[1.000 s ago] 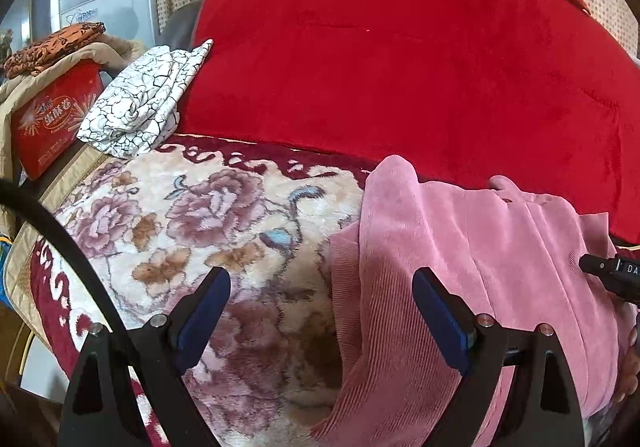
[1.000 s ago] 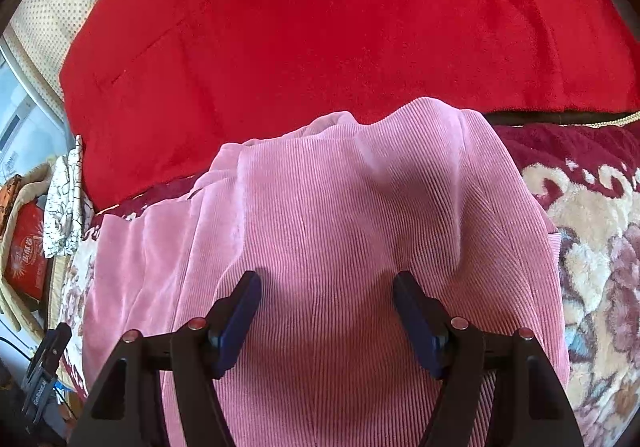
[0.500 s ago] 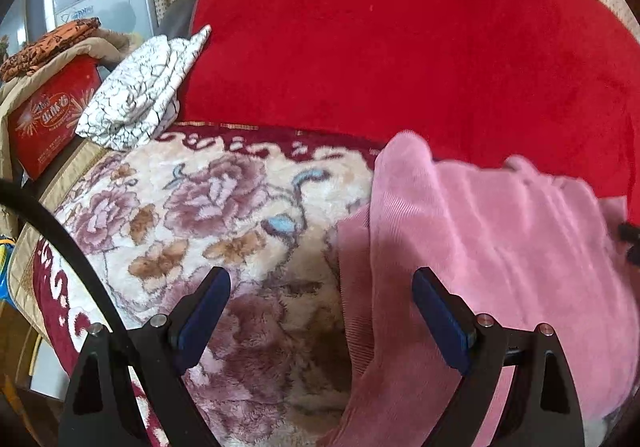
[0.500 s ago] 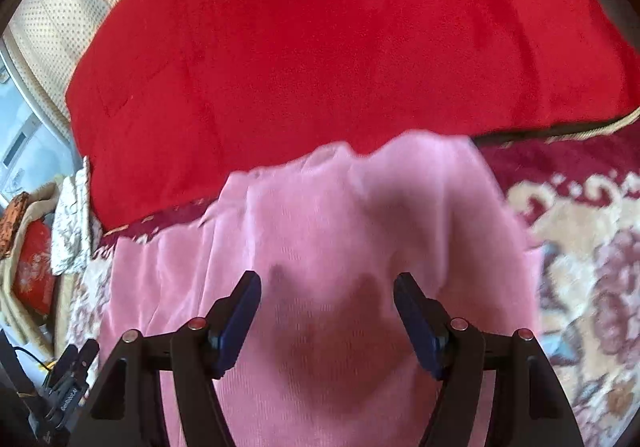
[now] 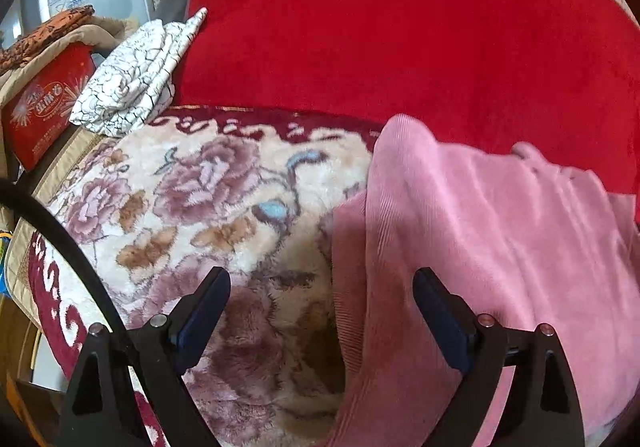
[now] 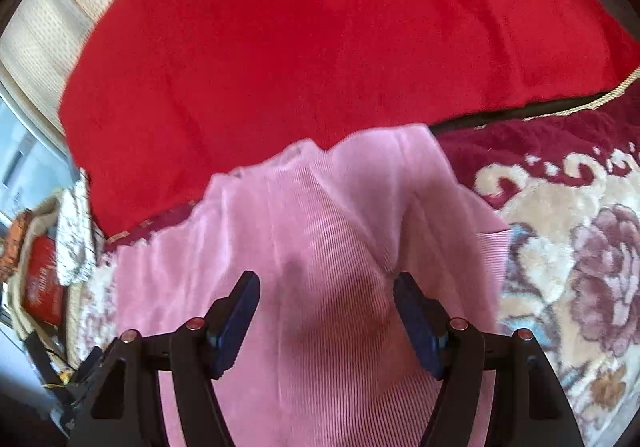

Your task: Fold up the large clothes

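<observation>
Mid-fold: pink corduroy garment (image 6: 320,247) lies on the floral blanket (image 5: 192,215), far end bunched against the red cushion (image 5: 400,47). Long axis looks to run from me toward that cushion, though the near end is out of frame. Left tool (image 5: 320,319) gaping, straddling the garment's left edge, nothing gripped. Right tool (image 6: 326,319) also gaping, above mid-cloth, empty. Next I'd say: drop both onto an edge, pinch, carry it over.

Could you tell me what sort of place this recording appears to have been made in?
Probably a home living room or bedroom: a pink corduroy garment lies on a plush floral blanket against a red blanket-covered backrest, with folded white cloth and a red gift box nearby.
</observation>
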### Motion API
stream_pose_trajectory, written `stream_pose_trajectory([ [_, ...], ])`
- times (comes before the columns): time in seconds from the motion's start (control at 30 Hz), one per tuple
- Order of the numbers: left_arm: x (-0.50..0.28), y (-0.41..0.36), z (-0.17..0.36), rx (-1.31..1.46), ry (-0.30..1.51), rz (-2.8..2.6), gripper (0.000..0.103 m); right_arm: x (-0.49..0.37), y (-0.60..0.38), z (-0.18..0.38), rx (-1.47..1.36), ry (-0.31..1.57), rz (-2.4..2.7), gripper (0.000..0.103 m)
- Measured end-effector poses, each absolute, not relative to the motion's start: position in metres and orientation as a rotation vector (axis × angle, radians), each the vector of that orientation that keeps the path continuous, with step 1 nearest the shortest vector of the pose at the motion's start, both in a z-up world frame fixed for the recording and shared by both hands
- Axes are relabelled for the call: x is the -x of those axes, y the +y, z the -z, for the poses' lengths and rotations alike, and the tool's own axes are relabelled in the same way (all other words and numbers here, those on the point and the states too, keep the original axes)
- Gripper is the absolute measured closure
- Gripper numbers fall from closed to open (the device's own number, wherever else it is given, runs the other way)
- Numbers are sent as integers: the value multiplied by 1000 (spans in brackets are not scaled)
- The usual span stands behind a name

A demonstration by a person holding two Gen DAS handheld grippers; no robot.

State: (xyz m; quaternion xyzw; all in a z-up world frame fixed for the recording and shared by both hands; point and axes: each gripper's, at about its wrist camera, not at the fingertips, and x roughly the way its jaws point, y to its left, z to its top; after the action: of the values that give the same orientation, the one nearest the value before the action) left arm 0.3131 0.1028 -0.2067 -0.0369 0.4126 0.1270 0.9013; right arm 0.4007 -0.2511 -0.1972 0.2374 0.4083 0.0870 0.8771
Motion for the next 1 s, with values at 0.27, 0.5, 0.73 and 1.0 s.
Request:
stream_pose_trajectory([
  [0.27, -320, 97, 224, 28, 913, -298, 10, -389, -266, 211, -569, 916, -185, 31],
  [0.5, -314, 97, 223, 38, 914, -297, 10, -373, -264, 216, -549, 939, -194, 31],
  [0.73, -288, 104, 199, 110, 835, -272, 10, -317, -308, 211, -689, 868, -241, 31],
  [1.0, -270, 163, 199, 293, 862, -381, 10, -275, -328, 227, -786, 790, -277, 29],
])
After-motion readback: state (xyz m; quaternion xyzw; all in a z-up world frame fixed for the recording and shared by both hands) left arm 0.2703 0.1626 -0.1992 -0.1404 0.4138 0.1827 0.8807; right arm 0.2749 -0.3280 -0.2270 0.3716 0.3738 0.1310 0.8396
